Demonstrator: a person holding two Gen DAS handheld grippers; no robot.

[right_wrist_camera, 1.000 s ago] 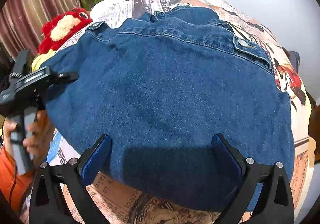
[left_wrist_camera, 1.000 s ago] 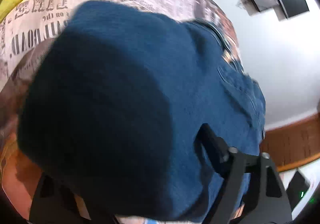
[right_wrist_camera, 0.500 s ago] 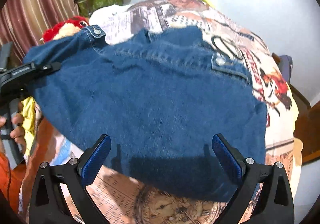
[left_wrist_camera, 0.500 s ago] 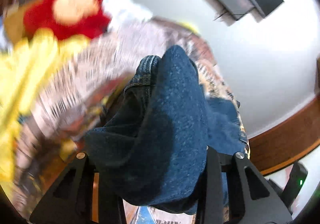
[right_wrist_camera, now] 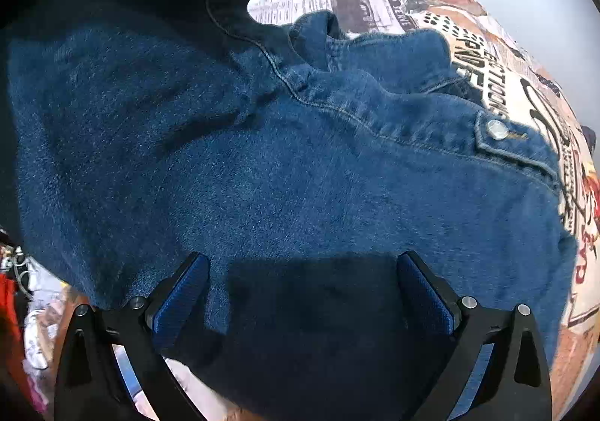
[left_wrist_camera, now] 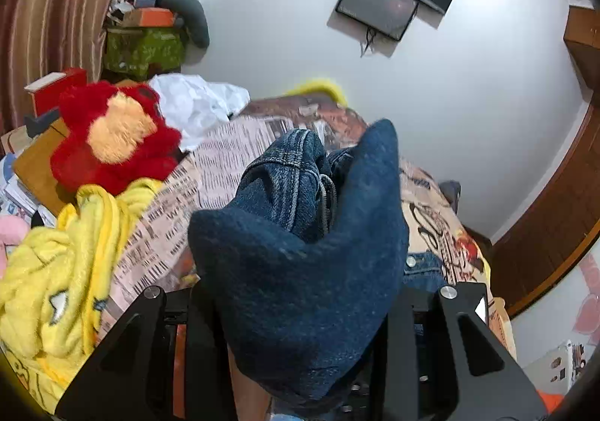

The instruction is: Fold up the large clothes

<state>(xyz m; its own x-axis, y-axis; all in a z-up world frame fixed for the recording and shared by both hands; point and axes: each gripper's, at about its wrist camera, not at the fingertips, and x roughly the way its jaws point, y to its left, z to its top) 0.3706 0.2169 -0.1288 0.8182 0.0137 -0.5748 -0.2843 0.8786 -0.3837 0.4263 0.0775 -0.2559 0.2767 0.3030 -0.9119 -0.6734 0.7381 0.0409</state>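
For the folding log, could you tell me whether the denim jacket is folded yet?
Not yet: the denim jacket lies mostly spread, one bunched edge lifted.

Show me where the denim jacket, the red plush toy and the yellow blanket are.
denim jacket [right_wrist_camera: 300, 177]: right wrist view, on its broad back panel.
red plush toy [left_wrist_camera: 112, 136]: left wrist view, on its tan face patch.
yellow blanket [left_wrist_camera: 56, 271]: left wrist view, on its bunched middle folds.

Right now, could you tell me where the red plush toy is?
In the left wrist view, the red plush toy sits upper left, between the yellow blanket and white cloth.
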